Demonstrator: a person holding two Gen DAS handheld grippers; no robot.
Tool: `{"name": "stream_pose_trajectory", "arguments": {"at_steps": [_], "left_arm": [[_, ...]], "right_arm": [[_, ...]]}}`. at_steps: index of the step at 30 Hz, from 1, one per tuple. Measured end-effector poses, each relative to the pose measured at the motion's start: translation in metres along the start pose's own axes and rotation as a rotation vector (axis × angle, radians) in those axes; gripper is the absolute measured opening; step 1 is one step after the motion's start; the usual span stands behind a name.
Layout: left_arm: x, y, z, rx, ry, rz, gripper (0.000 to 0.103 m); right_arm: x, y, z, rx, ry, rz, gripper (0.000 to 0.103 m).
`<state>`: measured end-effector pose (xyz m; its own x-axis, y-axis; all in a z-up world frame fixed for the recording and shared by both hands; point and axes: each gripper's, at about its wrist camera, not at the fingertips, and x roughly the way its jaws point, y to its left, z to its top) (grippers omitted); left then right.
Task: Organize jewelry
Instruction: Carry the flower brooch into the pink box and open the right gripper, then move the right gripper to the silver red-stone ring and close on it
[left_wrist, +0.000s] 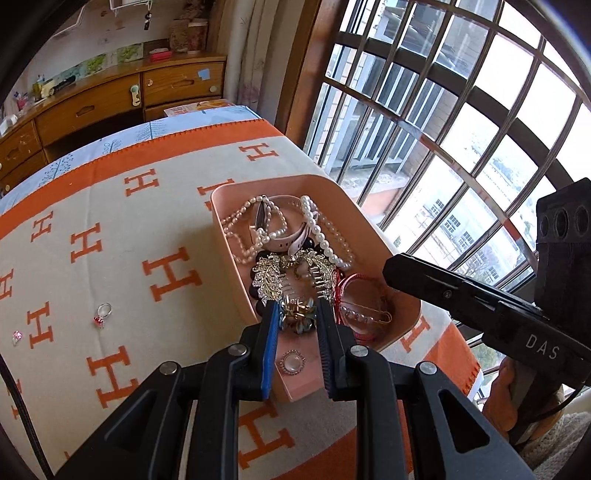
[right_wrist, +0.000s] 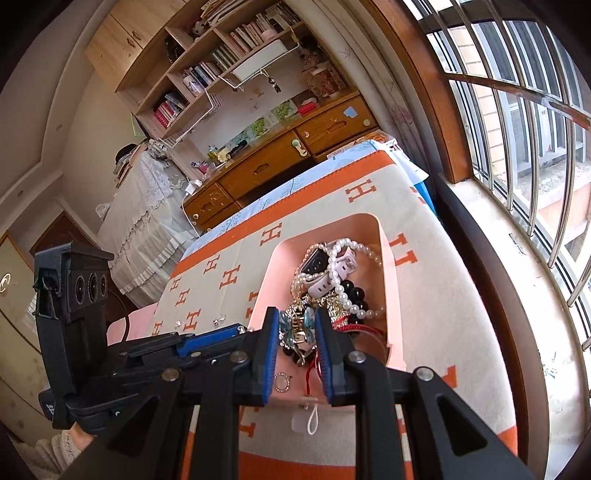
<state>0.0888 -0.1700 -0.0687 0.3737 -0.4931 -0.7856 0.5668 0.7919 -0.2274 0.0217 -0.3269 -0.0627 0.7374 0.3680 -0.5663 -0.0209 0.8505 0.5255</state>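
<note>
up close, the left gripper (left_wrist: 297, 314) has its blue-padded jaws narrowed around a small gold and pale blue floral brooch (left_wrist: 297, 317), which sits pinched between the pads above the near end of the pink tray (left_wrist: 221, 195). the right gripper (right_wrist: 297, 328) shows much the same in its own view: its jaws are close together with a blue and gold floral ornament (right_wrist: 295, 330) clamped between the pads, over the tray's jumble. whether both hold the same piece i cannot tell.

just beyond the left fingertips lies a leaf-shaped rhinestone hair comb (left_wrist: 267, 280), touching a tangle of pearl strands (left_wrist: 325, 232) and a pale pink watch (left_wrist: 291, 236). red cord bracelets (left_wrist: 351, 295) and a pearl pin (left_wrist: 364, 314) lie at the tray's right side, and black beads (right_wrist: 356, 295) sit beside the pearls. a round white brooch (left_wrist: 293, 363) rests alone on the tray floor, near the closest wall.

outside the tray, on the cream and orange blanket (left_wrist: 110, 221) with its h pattern, a ring with a red charm (left_wrist: 102, 314) lies well apart from the tray to the left, and a small pink stone piece (left_wrist: 16, 336) lies farther left again. a barred window (left_wrist: 461, 129) runs along the right, and a wooden desk with drawers (left_wrist: 110, 99) stands past the blanket's far edge.
</note>
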Motion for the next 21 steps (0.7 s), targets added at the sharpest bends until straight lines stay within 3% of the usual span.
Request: {"name": "stream_pose_trajectory", "arguments": {"at_steps": [3,6,7,8,15,21], "left_arm": [[0.001,-0.005,-0.004,0.028,-0.005,0.016,0.028],[-0.002,-0.011,-0.006,0.056,-0.027,0.031,0.053],[-0.004,-0.014,-0.008,0.062,-0.040,0.051,0.066],[-0.008,-0.014,-0.008,0.069,-0.057,0.069,0.069],[-0.030,-0.007,-0.018,0.066,-0.095,0.103,0.070],[-0.056,0.012,-0.035,0.021,-0.124,0.155,0.077]], "right_arm": [[0.001,-0.001,-0.004,-0.007,0.025,-0.020,0.020],[0.002,-0.005,-0.007,0.007,0.042,-0.038,0.020],[0.002,-0.006,-0.007,0.015,0.049,-0.033,0.020],[0.003,-0.008,-0.007,0.025,0.052,-0.029,0.020],[0.000,-0.004,-0.006,0.036,0.034,-0.022,0.021],[-0.003,0.007,-0.007,0.014,0.023,-0.017,0.020]]}}
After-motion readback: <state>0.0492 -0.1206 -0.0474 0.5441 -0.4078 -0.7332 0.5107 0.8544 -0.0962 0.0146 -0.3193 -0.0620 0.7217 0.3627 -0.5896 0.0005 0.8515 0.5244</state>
